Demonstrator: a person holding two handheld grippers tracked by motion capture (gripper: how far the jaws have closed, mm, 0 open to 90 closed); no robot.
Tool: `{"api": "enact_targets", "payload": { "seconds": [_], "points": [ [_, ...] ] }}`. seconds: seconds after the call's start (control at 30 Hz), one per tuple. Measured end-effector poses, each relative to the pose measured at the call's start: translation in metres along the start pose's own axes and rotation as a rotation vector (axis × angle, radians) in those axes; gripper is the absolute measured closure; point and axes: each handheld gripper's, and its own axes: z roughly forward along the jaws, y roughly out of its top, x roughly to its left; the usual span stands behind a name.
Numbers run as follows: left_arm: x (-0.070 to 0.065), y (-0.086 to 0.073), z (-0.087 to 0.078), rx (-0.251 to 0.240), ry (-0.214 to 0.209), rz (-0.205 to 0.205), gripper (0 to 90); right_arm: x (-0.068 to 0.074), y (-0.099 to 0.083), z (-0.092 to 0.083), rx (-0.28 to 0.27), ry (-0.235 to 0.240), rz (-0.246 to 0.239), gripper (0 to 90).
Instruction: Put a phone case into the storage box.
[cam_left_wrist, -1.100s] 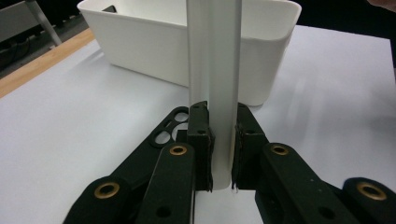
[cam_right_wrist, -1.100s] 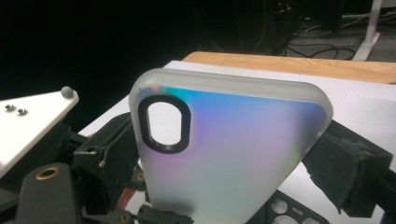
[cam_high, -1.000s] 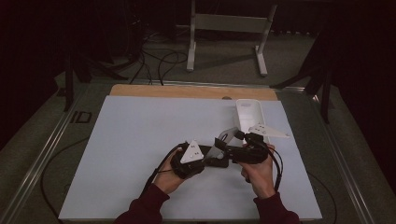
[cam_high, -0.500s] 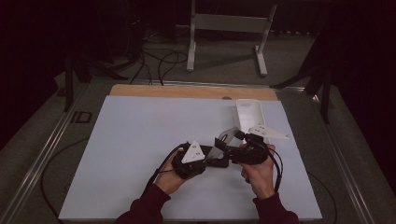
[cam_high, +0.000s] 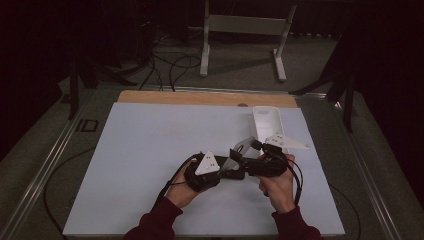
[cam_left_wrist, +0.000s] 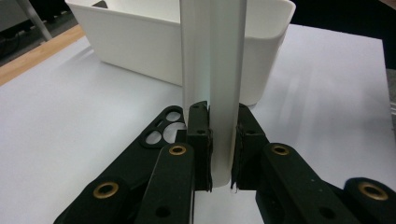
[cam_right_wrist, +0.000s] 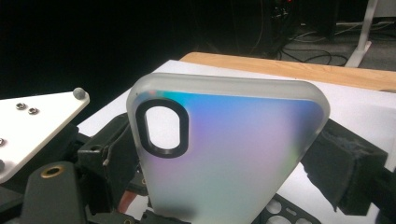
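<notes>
bin (cam_left_wrist: 140, 42) behind phone case (cam_left_wrist: 219, 93), left gripper (cam_left_wrist: 220, 158) clamping case

Frosted iridescent plastic phone case (cam_right_wrist: 224, 154), glossy white plastic bin (cam_left_wrist: 140, 42), matt tabletop (cam_high: 150, 150)

Desk (cam_high: 150, 150): mat on top, a bare strip along the far edge.
Bin (cam_high: 265, 122): on the desk, far right, just behind the case.
Case (cam_high: 240, 149): between both grippers, near the desk's middle, tilted up toward the bin.
Left gripper (cam_high: 227, 167): left of the case, fingers (cam_left_wrist: 198, 140) either side of its edge.
Right gripper (cam_high: 252, 150): right of the case, touching it.
Stand (cam_high: 240, 30): on the floor beyond the desk.
</notes>
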Motion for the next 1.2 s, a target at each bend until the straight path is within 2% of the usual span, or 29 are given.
{"api": "enact_targets", "payload": {
  "seconds": [0.1,0.23,0.3,0.4,0.57,0.8,0.9,1.2],
  "points": [
    [0.001,0.000,-0.001,-0.002,0.009,-0.005,72.3,0.001,0.000,0.000,0.002,-0.005,-0.010,17.0],
    [0.006,0.001,-0.006,-0.011,0.012,-0.028,53.6,0.000,0.000,0.001,0.004,-0.015,-0.015,17.0],
    [0.010,0.001,-0.009,-0.011,0.037,-0.051,43.4,-0.001,0.000,0.001,0.001,-0.019,-0.014,17.0],
    [0.015,-0.001,-0.014,-0.013,0.065,-0.082,34.8,-0.002,0.001,0.001,0.000,-0.025,-0.018,17.0],
    [0.021,-0.004,-0.023,-0.001,0.139,-0.103,14.0,-0.005,0.006,0.000,-0.007,-0.038,-0.026,17.0],
    [0.029,-0.010,-0.039,0.000,0.186,-0.134,3.9,-0.007,0.013,0.001,-0.013,-0.051,-0.036,17.0],
    [0.034,-0.013,-0.047,-0.003,0.193,-0.143,0.5,-0.009,0.016,0.002,-0.013,-0.061,-0.043,17.0],
    [0.047,-0.026,-0.077,-0.030,0.256,-0.185,0.0,-0.016,0.028,0.006,-0.017,-0.095,-0.054,17.0]
  ]
}}
